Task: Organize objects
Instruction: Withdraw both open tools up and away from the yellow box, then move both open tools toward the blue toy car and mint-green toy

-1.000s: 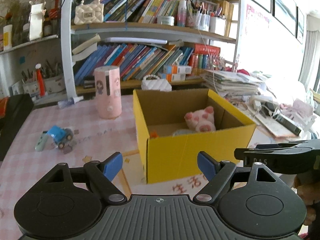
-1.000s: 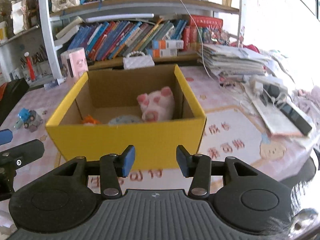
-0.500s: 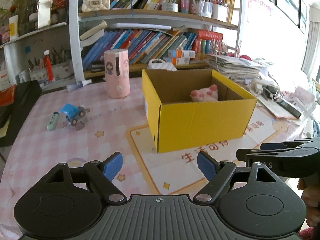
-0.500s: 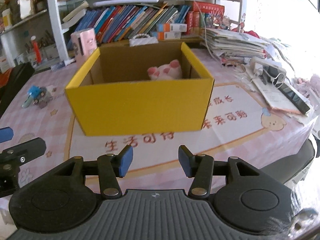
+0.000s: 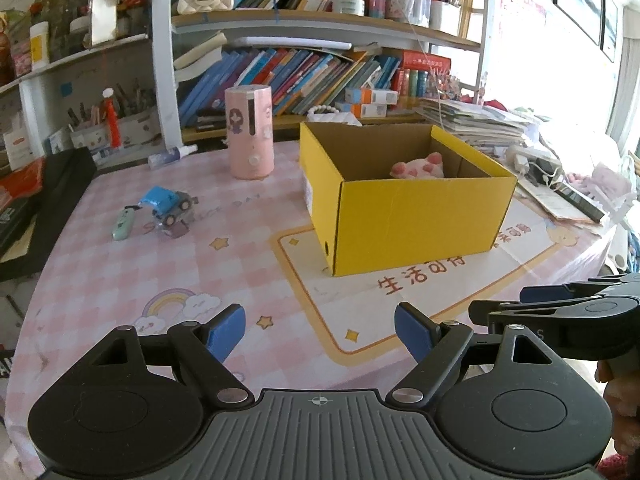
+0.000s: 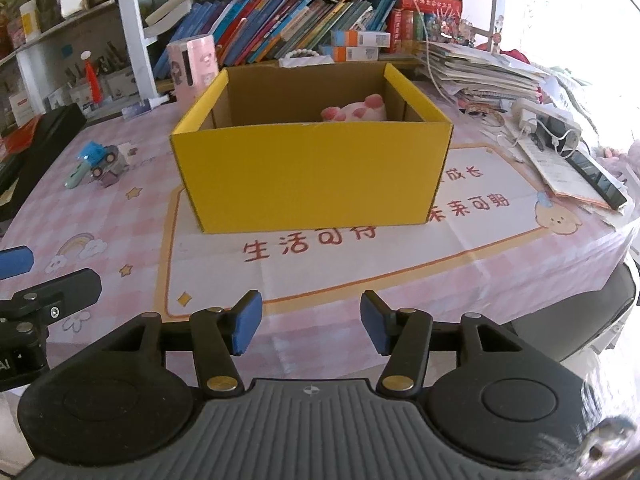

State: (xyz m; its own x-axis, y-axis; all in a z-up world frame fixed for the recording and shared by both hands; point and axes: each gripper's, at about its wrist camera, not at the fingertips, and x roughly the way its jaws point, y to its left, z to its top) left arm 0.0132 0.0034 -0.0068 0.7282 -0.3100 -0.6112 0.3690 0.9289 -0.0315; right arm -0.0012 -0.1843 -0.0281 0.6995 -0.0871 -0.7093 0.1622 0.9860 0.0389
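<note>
A yellow cardboard box [image 5: 416,224] [image 6: 312,176] stands open on the pink checked tablecloth, with a pink plush toy [image 5: 418,168] [image 6: 356,112] inside. A blue toy truck [image 5: 166,206] [image 6: 98,156] and a mint green remote [image 5: 123,224] [image 6: 74,176] lie on the cloth to the box's left. A pink cylinder device [image 5: 250,132] [image 6: 194,68] stands behind them. My left gripper [image 5: 320,334] is open and empty, low over the table's near edge. My right gripper [image 6: 310,328] is open and empty, in front of the box.
A bookshelf [image 5: 320,72] full of books lines the back. A stack of papers [image 6: 480,72], a power strip [image 6: 548,124] and a phone [image 6: 596,178] lie at the right. A black case [image 5: 48,208] sits at the left edge.
Both grippers have pulled back and away from the box toward the table's near edge; the box looks smaller and farther. Both stay open and empty.
</note>
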